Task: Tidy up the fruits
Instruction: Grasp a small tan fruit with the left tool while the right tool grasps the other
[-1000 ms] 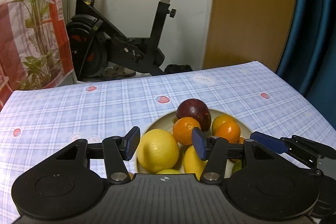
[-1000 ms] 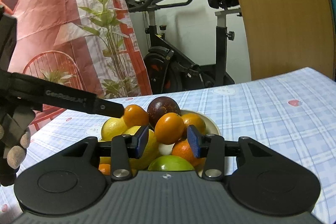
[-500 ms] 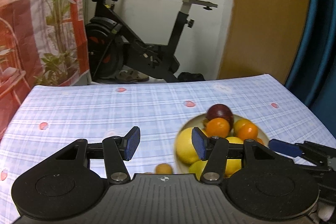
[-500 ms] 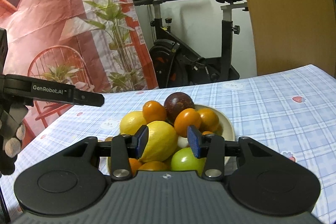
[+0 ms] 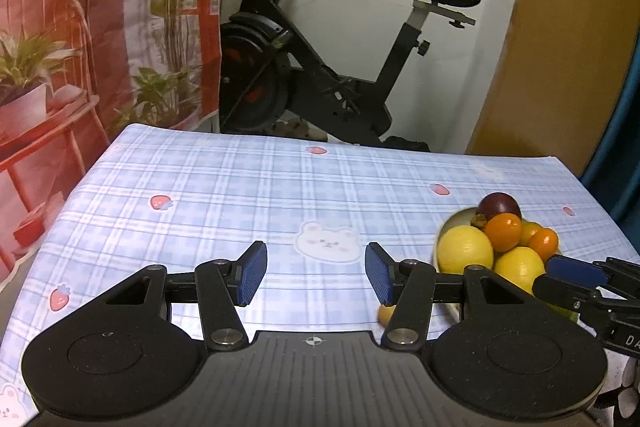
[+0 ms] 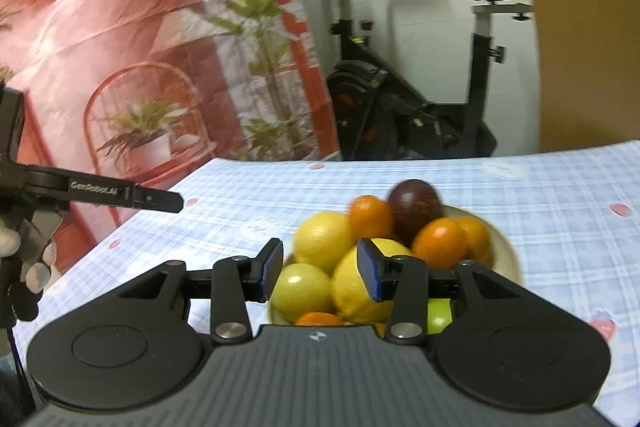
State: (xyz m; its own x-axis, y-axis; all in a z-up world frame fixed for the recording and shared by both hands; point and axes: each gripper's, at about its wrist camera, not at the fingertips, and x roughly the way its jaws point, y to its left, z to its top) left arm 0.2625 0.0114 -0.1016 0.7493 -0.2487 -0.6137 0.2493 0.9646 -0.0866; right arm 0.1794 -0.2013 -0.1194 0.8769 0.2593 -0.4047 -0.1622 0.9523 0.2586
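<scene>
tablecloth [image 5: 248, 187] in pale blue plaid, printed with strawberries and bunny faces, covers the whole table. exercise bike [image 5: 320, 67] stands behind it against a white wall, with a red printed backdrop [image 5: 80, 27] of plants to the left. bowl [image 6: 506, 247], cream-coloured, sits on the cloth heaped with fruit: a dark purple fruit [image 6: 414, 205] at the back, oranges [image 6: 440, 241] beside it, lemons [image 6: 326, 233] in front, and a green fruit [image 6: 302, 285] at the near left. left gripper [image 5: 312, 275] hovers over bare cloth to the left of the bowl, jaws spread with nothing between them. right gripper [image 6: 318, 273] hangs just in front of the pile, jaws parted and pinching nothing, fruit showing through the gap. small orange fruit [image 5: 385, 313] lies on the cloth just outside the bowl, partly hidden behind the left gripper's finger.
</scene>
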